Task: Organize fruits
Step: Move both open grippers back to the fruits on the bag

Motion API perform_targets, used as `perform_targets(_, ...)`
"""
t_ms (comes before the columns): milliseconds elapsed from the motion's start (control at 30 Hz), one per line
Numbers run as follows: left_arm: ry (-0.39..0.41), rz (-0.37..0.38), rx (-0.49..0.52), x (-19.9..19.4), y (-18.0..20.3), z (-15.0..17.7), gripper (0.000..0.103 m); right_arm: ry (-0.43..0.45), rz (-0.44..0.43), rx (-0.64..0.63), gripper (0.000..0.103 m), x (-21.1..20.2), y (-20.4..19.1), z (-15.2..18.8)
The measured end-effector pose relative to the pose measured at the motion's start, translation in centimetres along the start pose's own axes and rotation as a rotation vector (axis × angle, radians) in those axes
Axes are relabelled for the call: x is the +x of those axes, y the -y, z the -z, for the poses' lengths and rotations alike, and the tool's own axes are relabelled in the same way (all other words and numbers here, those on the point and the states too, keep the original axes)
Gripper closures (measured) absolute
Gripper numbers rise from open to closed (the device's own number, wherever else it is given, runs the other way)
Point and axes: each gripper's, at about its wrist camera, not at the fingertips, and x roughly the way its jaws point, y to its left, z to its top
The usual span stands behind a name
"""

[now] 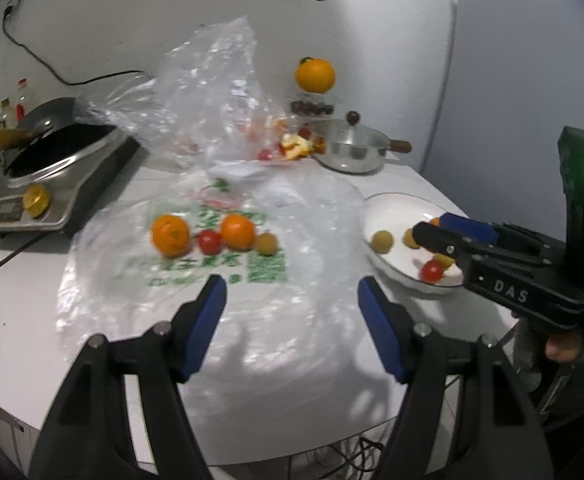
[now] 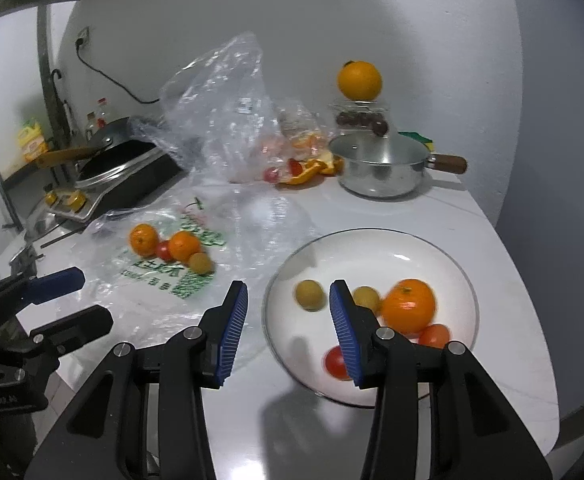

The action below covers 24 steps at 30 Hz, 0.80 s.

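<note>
Two oranges (image 1: 170, 235) (image 1: 238, 231), a red tomato (image 1: 210, 241) and a small yellow fruit (image 1: 266, 243) lie in a row on a flat clear plastic bag (image 1: 152, 280). My left gripper (image 1: 292, 304) is open and empty, above the bag in front of them. A white plate (image 2: 371, 252) holds an orange (image 2: 408, 305), two small yellow fruits (image 2: 309, 295), and red tomatoes (image 2: 335, 362). My right gripper (image 2: 288, 324) is open and empty over the plate's left rim; it also shows in the left wrist view (image 1: 439, 228).
A crumpled plastic bag (image 2: 228, 112) with fruit and orange peel (image 2: 311, 170) stands at the back. A lidded steel pot (image 2: 379, 164), a jar topped by an orange (image 2: 359, 80), and an induction cooker with a wok (image 1: 56, 160) stand around the counter. The counter's edge is near.
</note>
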Motion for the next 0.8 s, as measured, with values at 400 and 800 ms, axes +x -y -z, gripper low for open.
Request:
perform_targets(400,0.027,-0.034,-0.022,-1.3,-5.6,-0.3,0.033,-0.009,-0.023,-0.043,0.058,1.7,-5.5,-1.3)
perform_targets(800,0.041,-0.112,-0.081,2.0,-8.7,-1.9,0.033,-0.044,-0.101,-0.109,0.058,6.1,-8.0,-2.8)
